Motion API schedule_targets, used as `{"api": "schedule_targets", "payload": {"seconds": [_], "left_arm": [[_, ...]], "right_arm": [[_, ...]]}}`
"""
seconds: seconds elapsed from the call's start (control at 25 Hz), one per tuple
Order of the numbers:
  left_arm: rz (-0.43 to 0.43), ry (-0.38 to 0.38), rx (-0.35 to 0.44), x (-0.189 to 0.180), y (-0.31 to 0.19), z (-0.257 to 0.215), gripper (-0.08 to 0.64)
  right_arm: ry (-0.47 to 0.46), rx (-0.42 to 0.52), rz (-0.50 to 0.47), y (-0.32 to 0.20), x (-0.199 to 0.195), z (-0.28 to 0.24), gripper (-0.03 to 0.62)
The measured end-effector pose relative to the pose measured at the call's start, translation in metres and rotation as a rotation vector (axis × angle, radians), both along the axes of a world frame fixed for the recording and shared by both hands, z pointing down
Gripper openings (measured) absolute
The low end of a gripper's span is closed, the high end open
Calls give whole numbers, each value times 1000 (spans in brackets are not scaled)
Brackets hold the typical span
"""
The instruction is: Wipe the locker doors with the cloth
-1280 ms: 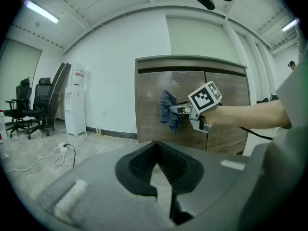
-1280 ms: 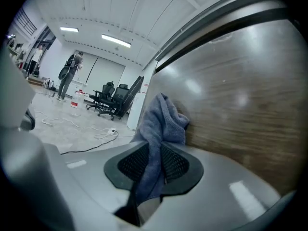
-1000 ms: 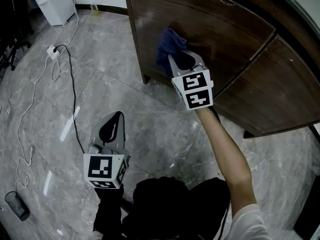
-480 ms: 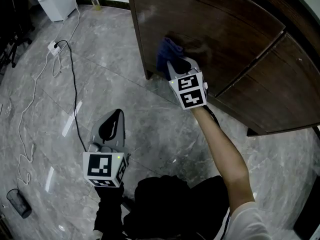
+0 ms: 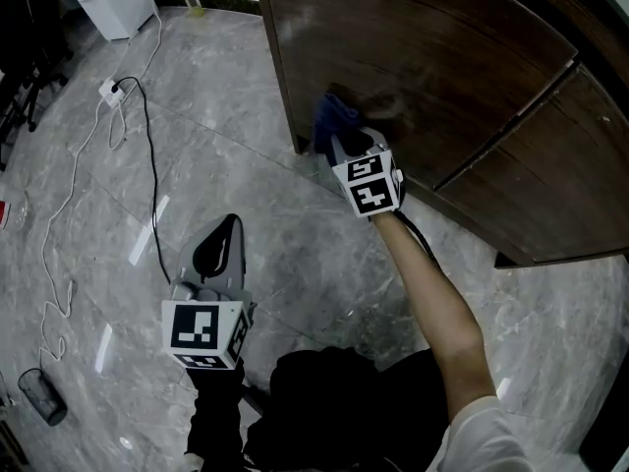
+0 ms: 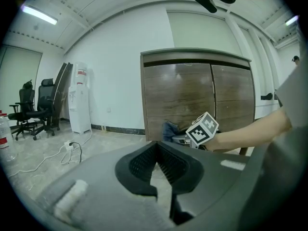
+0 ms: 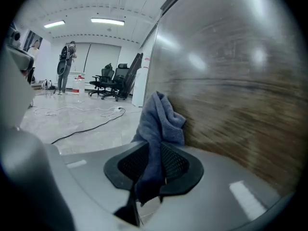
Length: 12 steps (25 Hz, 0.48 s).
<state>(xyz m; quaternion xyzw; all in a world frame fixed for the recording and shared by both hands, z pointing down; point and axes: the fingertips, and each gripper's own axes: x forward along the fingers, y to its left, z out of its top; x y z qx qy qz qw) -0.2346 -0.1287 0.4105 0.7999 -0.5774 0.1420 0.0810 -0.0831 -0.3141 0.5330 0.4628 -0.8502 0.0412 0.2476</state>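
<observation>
At locker door (image 5: 423, 57), cloth (image 7: 161, 117) tight in right gripper (image 7: 154, 150) jaws; left gripper (image 6: 157, 148) jaws together.

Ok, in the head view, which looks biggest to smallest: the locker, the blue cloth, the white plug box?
1. Locker, biggest by far.
2. Blue cloth, bunched in the right claw.
3. White plug box, smallest, though it lies farther away.

Ahead of the right tongs (image 5: 346, 138) the locker door (image 5: 423, 57) blocks us, with the cloth (image 5: 330, 114) against it. Open marble floor (image 5: 295, 264) lies between the left tongs (image 5: 224, 232) and the locker. A black cable (image 5: 149, 180) from a power strip (image 5: 108, 89) trails across it at the left.
</observation>
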Motion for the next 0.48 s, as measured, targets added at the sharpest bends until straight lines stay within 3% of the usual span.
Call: {"api": "schedule_targets", "payload": {"seconds": [0.48], "left_arm": [[-4,3,-2,-2,0,2,0]], "right_arm": [[-14,2,-1,-3,-7,-4,81]]}}
